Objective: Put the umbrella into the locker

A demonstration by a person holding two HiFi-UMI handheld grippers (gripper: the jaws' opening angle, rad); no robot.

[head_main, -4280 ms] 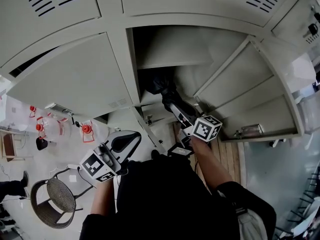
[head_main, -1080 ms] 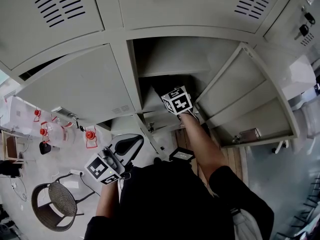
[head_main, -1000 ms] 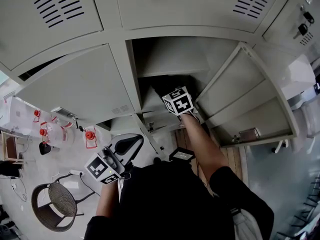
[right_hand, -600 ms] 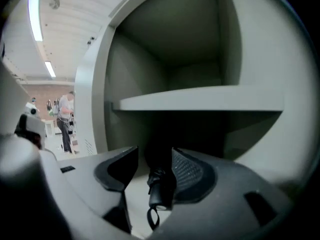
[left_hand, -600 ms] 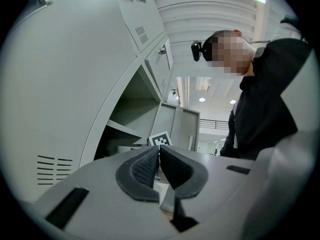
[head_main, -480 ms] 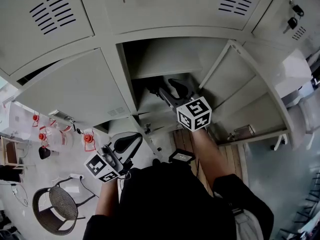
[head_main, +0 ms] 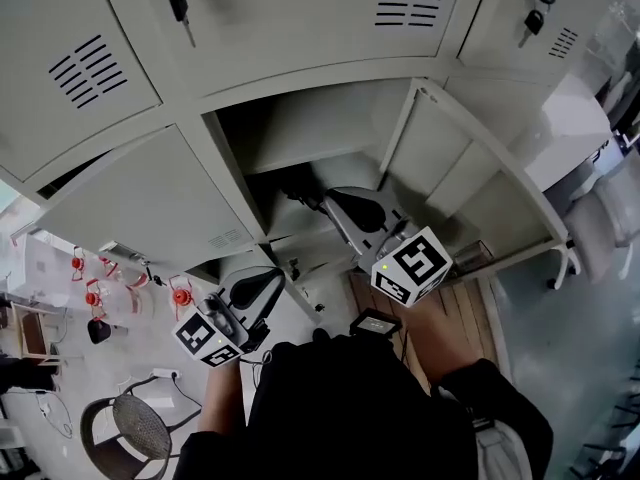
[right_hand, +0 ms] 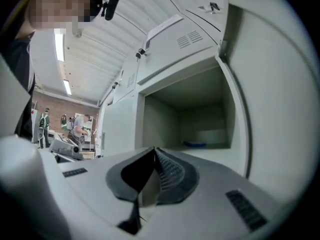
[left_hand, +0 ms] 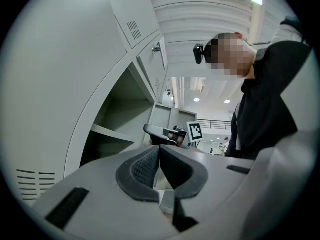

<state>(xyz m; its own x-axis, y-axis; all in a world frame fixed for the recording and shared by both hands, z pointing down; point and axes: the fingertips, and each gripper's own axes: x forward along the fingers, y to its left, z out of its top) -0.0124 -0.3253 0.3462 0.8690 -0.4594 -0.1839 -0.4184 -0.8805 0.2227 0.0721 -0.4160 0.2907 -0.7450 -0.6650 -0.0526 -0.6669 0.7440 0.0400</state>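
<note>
1. Locker (head_main: 330, 73): smooth sheet metal painted pale grey, with slotted vents in the upper doors. One boxy compartment stands open, and a flat metal shelf (head_main: 310, 143) runs across it.
2. Door (head_main: 470, 173) of that compartment: a plain flat panel, swung fully out to the right.
3. Right gripper (right_hand: 156, 153): smooth grey shell with dark ribbed pads (right_hand: 172, 171). The jaws have just been closing and now meet, with nothing between them. The gripper sits in front of the opening, toward its right side. In the head view it masks part of the lower interior.
4. Left gripper (left_hand: 159, 151): same build. The jaws are together and empty. It is held low and to the left, well apart from the opening.
5. Surroundings: keys (head_main: 178, 3) hang from an upper door at far left. A round woven chair (head_main: 140, 430) stands on the floor at near left. Wooden planks (head_main: 465, 313) lie under the open door.
6. Umbrella (right_hand: 196, 145): inside the open compartment at its far back, lying low and flat. It is dark blue; the folds and handle are too small to resolve. It is apart from both grippers.
</note>
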